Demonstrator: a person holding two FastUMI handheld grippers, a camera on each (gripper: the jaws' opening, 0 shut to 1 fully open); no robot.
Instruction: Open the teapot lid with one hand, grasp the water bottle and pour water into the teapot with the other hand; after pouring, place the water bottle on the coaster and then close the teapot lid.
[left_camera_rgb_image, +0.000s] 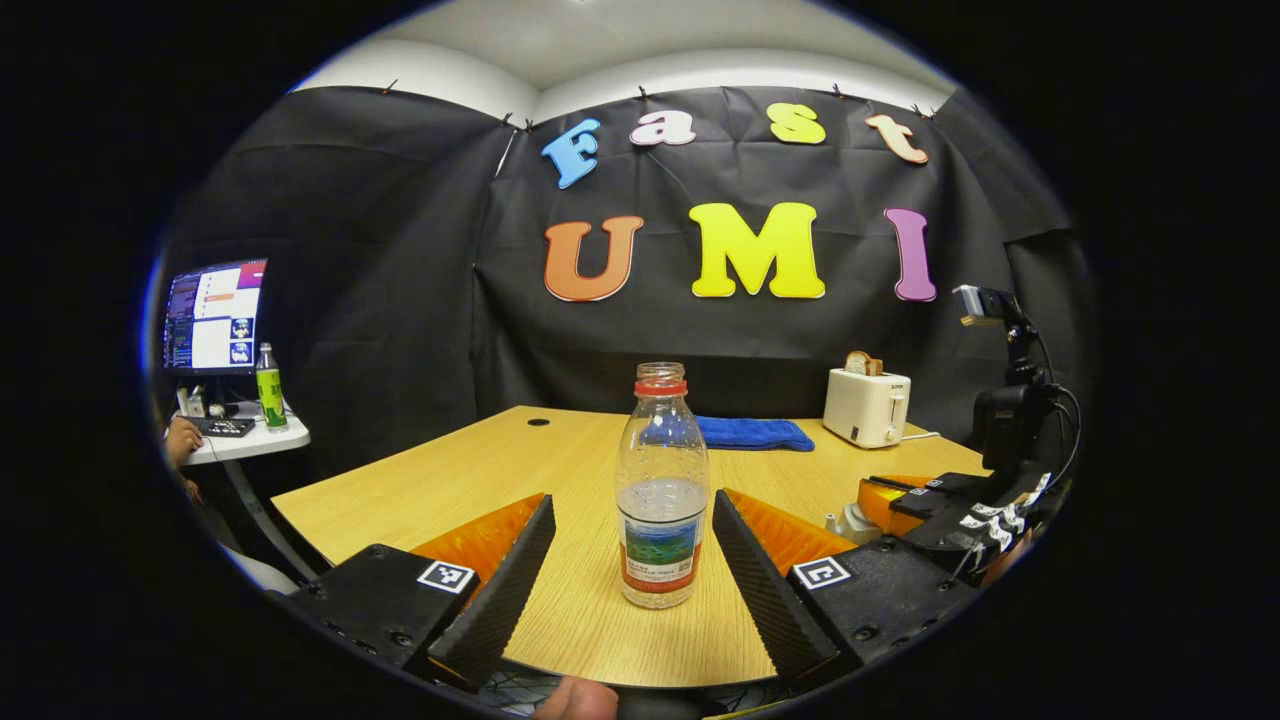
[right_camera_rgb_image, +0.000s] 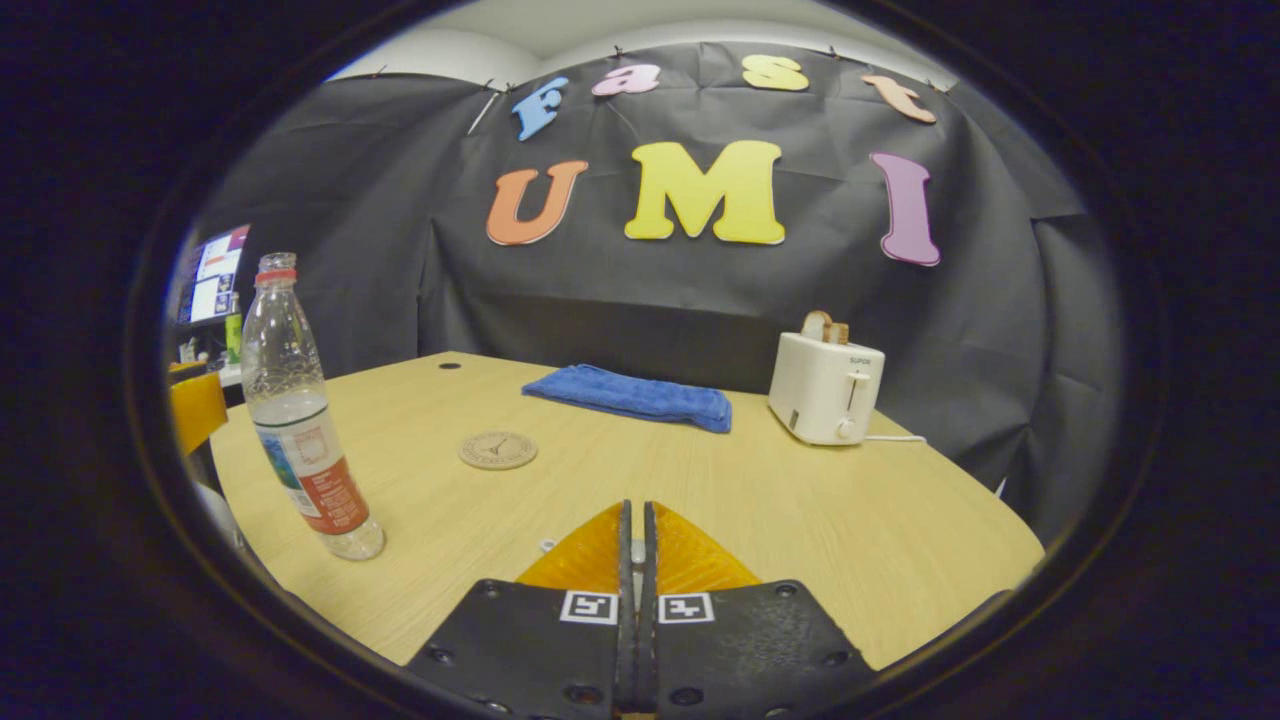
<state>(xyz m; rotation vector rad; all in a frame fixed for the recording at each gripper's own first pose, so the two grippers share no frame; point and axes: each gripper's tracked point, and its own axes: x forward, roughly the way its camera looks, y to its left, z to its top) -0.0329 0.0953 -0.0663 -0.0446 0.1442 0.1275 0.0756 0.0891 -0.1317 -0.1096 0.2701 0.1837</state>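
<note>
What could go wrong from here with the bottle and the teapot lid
1. The water bottle has no cap and stands between the left gripper's open fingers without contact; an off-centre close could tip it and spill.
2. The right gripper looks shut on something small and white, barely visible; if that is the lid, it could slip.

— From my station: the clear plastic water bottle (left_camera_rgb_image: 661, 488) has a red neck ring and a label banded in white, blue-green and red. What colours do you get?

— On my feed, the light wood-grain tabletop (right_camera_rgb_image: 620, 480) is pale yellow-tan. The folded terry towel (right_camera_rgb_image: 632, 396) is deep blue, and the boxy toaster (right_camera_rgb_image: 825, 388) is cream white with brown toast in its slot.

— I see the round coaster (right_camera_rgb_image: 498, 450) as beige with a dark mark at its centre.

— Same here. Each claw housing carries a black-and-white square tag.
</note>
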